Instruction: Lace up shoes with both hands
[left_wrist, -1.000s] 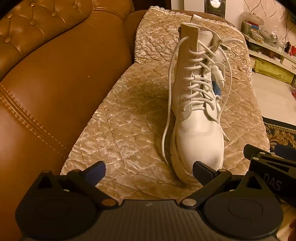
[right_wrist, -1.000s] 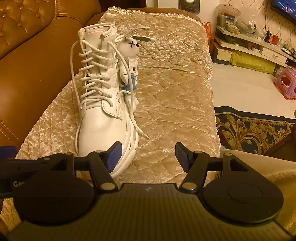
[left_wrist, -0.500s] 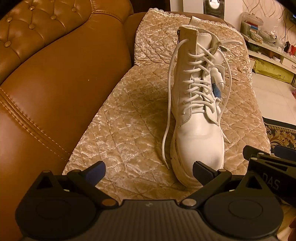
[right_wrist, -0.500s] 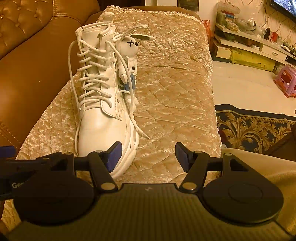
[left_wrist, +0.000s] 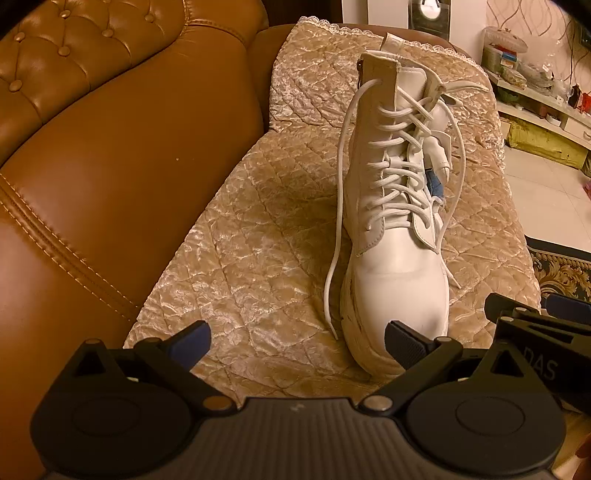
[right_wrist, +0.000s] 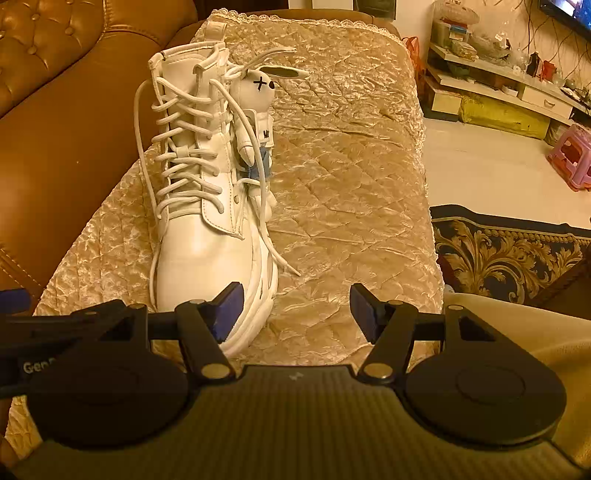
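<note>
Left gripper (left_wrist: 297, 341): black two-finger tool at the bottom of its own view, jaws spread wide with nothing between them. Its left blue pad hangs over the bare cover, its right pad sits in front of the boot's toe, not touching it.
Right gripper (right_wrist: 295, 310): black tool low in its own view, jaws spread wide and empty. Its left blue pad overlaps the boot's toe and sole in the picture; contact cannot be told. Its right pad is over bare cover, right of the boot.
Boot (left_wrist: 397, 236): tall white lace-up boot, standing upright on the cover, toe pointing toward both grippers, just beyond their fingertips.
Laces (left_wrist: 397, 173): white, criss-crossed up the front of the boot, untied. One loose end (left_wrist: 338, 229) hangs down the boot's left side to the cover near the toe; the other (right_wrist: 264, 206) trails down the boot's right side and ends on the cover beside the sole.
Rabbit charm (right_wrist: 260, 122): small white toy rabbit with an X for one eye and blue trousers, hanging on the boot's right side near the top.
Cover (left_wrist: 258, 258): quilted, shiny beige cloth with a lace edge, spread under the boot.
Sofa (left_wrist: 110, 166): brown tufted leather, rising left of the boot.
Rug (right_wrist: 509, 254): dark with gold scrolls, on the floor right of the boot.
Stool (right_wrist: 570, 155): pink plastic, far right of the boot on the tiled floor.
</note>
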